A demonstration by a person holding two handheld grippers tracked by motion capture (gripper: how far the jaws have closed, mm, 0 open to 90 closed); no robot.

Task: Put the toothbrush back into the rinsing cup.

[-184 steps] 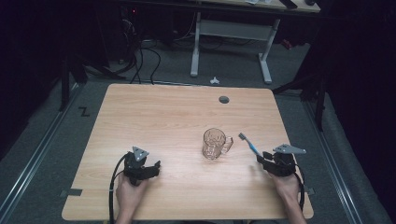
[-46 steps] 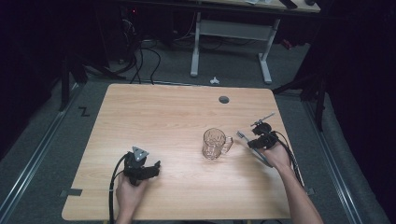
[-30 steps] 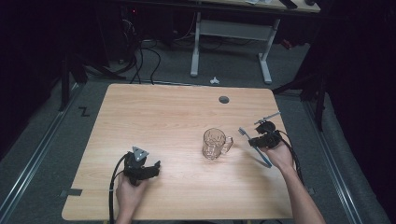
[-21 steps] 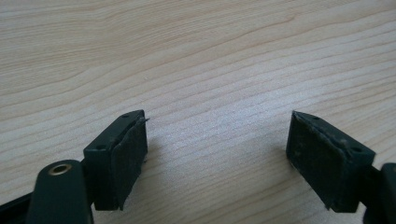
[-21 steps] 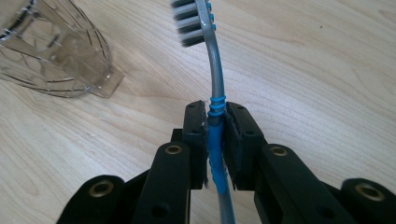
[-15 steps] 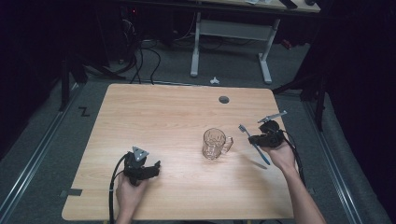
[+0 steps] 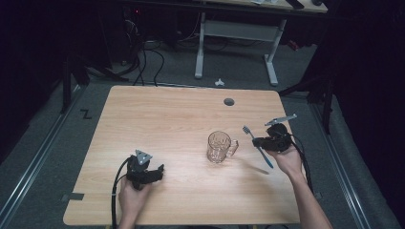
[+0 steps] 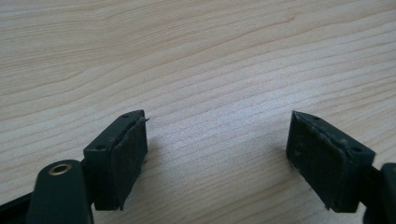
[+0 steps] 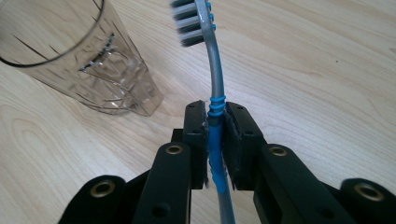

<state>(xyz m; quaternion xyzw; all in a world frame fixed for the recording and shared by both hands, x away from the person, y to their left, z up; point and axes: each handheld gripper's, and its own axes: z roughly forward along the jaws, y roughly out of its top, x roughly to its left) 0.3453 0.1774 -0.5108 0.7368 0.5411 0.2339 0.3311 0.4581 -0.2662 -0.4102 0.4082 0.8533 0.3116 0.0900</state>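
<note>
Toothbrush [image 9: 215, 116] already pinched by its blue grip in right hand-held gripper [image 9: 215, 140], lifted off worktop [image 7: 167, 119] beside glass mug [image 7: 220, 146], not yet dropped in; left hand-held gripper [image 8: 217, 149] spread, idle.

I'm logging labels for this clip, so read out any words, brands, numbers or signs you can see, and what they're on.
No text can be read anywhere.
The toothbrush in the right gripper: no brand visible on its handle.
The glass mug: cut pattern, no lettering.
The table: plain wood grain.
A dark zigzag mark on the floor: not clearly a letter.
</note>
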